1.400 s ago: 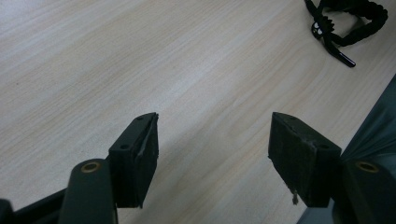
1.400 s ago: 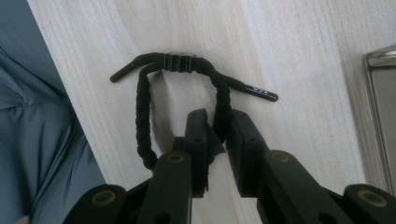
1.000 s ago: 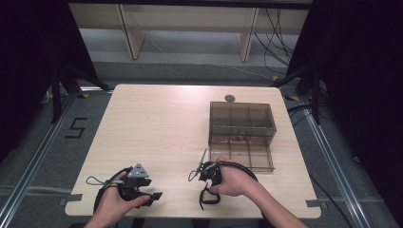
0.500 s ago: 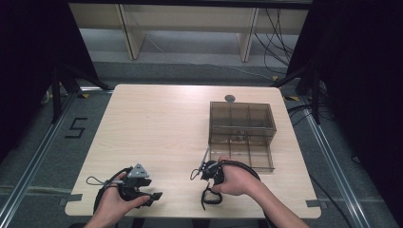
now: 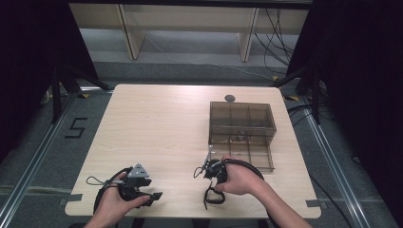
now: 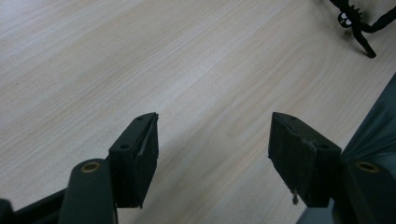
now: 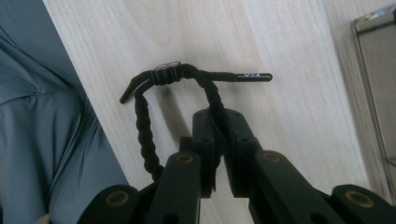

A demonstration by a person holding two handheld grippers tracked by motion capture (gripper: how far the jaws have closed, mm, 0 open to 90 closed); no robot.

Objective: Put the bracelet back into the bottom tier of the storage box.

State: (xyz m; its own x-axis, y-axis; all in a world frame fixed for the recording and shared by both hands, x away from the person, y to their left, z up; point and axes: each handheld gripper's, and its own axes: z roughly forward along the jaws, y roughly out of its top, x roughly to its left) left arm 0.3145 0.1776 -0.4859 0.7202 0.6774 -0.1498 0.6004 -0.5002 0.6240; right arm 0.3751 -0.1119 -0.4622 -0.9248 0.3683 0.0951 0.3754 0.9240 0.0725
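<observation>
A black braided cord loop (image 7: 141,126) with a small metal ring (image 7: 167,66) lies near the table's front edge. My right gripper (image 7: 222,116) is shut on one side of the loop. In the high view the same cord loop (image 5: 212,195) hangs from the right gripper (image 5: 214,185), just in front of the person's right hand (image 5: 237,179). My left gripper (image 5: 153,195) rests at the front left of the table. Its jaws stand wide apart over bare wood in the left gripper view, where the left gripper (image 6: 212,135) holds nothing and the cord loop (image 6: 356,22) shows at the top right.
A smoky transparent compartment box (image 5: 242,124) stands at the right of the wooden table (image 5: 157,128), just beyond the right hand. A small dark round thing (image 5: 230,98) lies behind it at the table's far edge. Grey clothing (image 7: 42,140) borders the front edge.
</observation>
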